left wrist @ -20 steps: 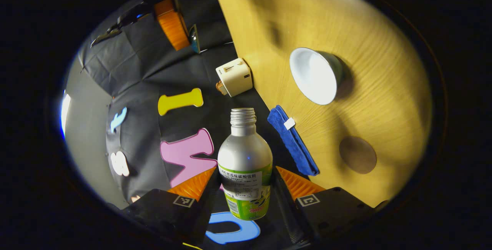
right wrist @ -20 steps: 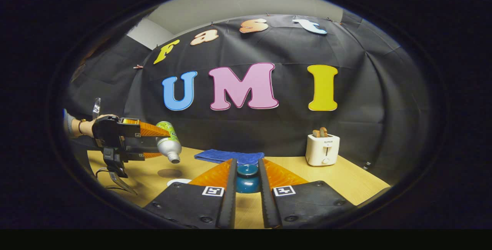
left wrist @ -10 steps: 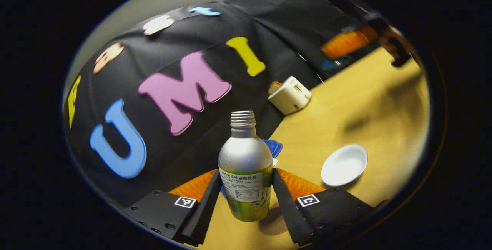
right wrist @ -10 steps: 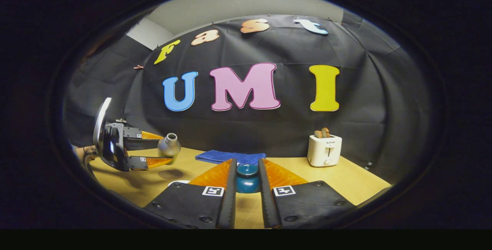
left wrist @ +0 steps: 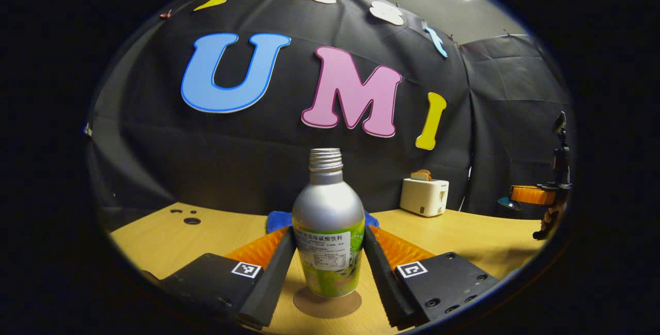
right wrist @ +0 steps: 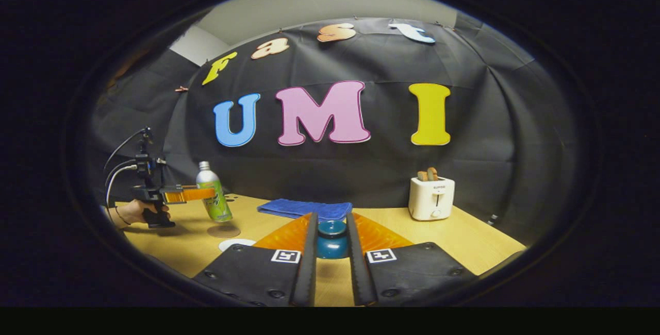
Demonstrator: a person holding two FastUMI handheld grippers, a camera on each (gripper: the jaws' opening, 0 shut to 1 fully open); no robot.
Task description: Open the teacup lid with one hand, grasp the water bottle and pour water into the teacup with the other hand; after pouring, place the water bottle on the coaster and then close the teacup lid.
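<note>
A silver water bottle [left wrist: 328, 211] with a green label and no cap stands upright between the fingers of my left gripper [left wrist: 329, 233], which is shut on it. Its base hangs just over the round brown coaster [left wrist: 327, 304]. In the right gripper view the same bottle [right wrist: 212, 199] leans slightly above the coaster [right wrist: 224, 231], with the left gripper [right wrist: 198, 194] and a hand [right wrist: 135, 212] behind it. My right gripper [right wrist: 331, 220] is shut on the teal teacup lid [right wrist: 331, 240], held above the table. The white teacup's rim [right wrist: 233, 244] peeks out at its left.
A folded blue cloth [right wrist: 304, 208] lies at the back of the wooden table [right wrist: 464, 242]. A white toaster [right wrist: 432, 198] with bread stands at the back right. Small holes [left wrist: 192, 220] mark the table's far left. Far off, the right gripper [left wrist: 518, 195] shows with the lid.
The left gripper has swung the bottle from tipped over the cup back to upright and moved it left, down over the coaster. The right gripper has stayed still with the lid.
</note>
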